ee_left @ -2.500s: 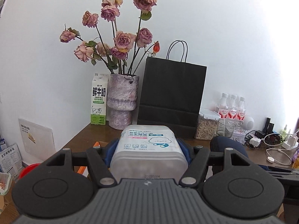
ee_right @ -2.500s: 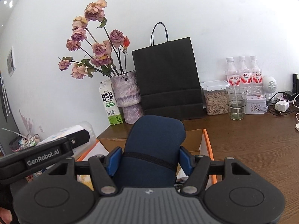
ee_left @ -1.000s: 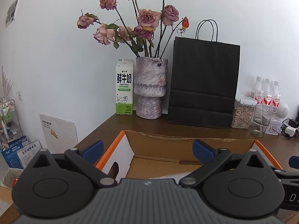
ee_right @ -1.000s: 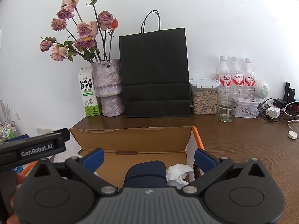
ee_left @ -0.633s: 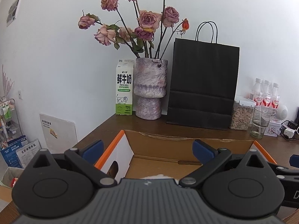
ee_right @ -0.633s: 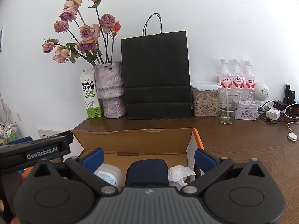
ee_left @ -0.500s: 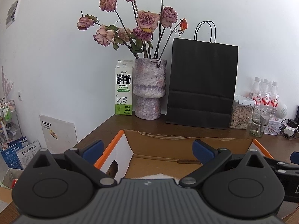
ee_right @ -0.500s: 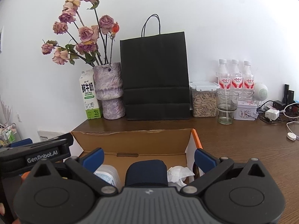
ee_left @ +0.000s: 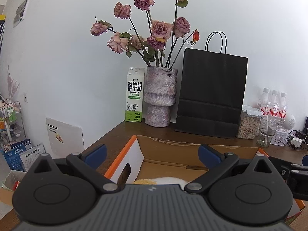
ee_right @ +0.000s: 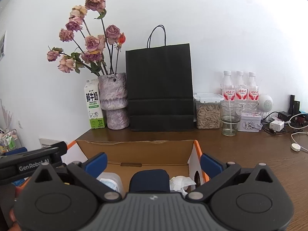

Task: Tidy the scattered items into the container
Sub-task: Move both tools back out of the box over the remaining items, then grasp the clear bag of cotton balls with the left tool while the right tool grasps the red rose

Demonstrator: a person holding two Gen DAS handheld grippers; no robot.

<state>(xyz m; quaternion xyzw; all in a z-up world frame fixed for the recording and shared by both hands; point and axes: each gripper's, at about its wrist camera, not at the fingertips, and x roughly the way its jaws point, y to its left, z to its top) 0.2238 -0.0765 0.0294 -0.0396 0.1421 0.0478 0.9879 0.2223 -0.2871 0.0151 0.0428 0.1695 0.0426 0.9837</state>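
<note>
right wrist | right hand-held gripper (ee_right: 153, 162) spread wide, empty | navy pouch (ee_right: 149, 180) in box (ee_right: 134, 148) below it

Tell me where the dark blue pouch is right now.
In the right wrist view, the dark blue pouch lies inside the cardboard box, between the wipes tub on its left and a crumpled tissue on its right.

Three bottles (ee_right: 239, 88), one vase (ee_right: 114, 101), one bag (ee_right: 159, 88)
</note>
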